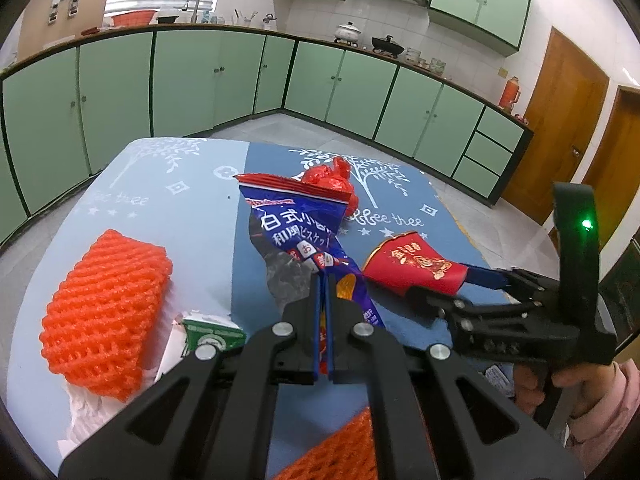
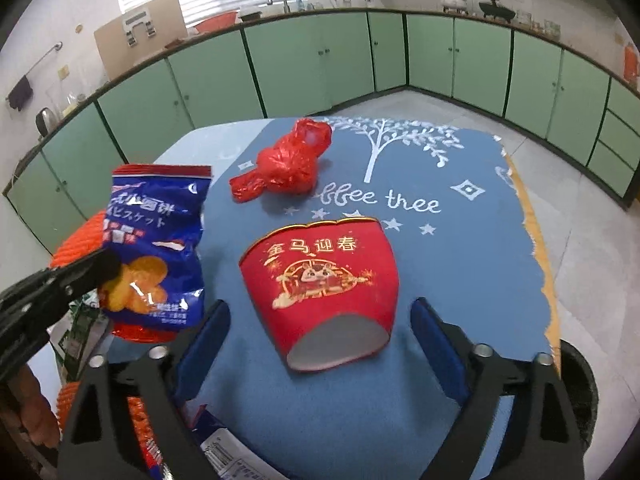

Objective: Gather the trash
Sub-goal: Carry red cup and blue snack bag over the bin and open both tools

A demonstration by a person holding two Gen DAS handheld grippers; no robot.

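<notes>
My left gripper point(image 1: 323, 280) is shut on a blue biscuit wrapper point(image 1: 298, 224) and holds it above the table; the wrapper also shows in the right wrist view point(image 2: 156, 240), hanging at the left. My right gripper point(image 2: 320, 320) is open, its blue pads on either side of a red paper cup point(image 2: 324, 284) that lies on its side on the blue tablecloth point(image 2: 460, 248). In the left wrist view the right gripper point(image 1: 480, 280) reaches the cup point(image 1: 412, 262) from the right. A knotted red plastic bag point(image 2: 288, 164) lies beyond the cup.
An orange foam fruit net point(image 1: 104, 316) lies at the table's left on white tissue, with a green carton point(image 1: 212, 332) beside it. Another orange net point(image 1: 340, 452) and a printed wrapper point(image 2: 228, 452) lie near the front edge. Green kitchen cabinets point(image 1: 200, 76) ring the room.
</notes>
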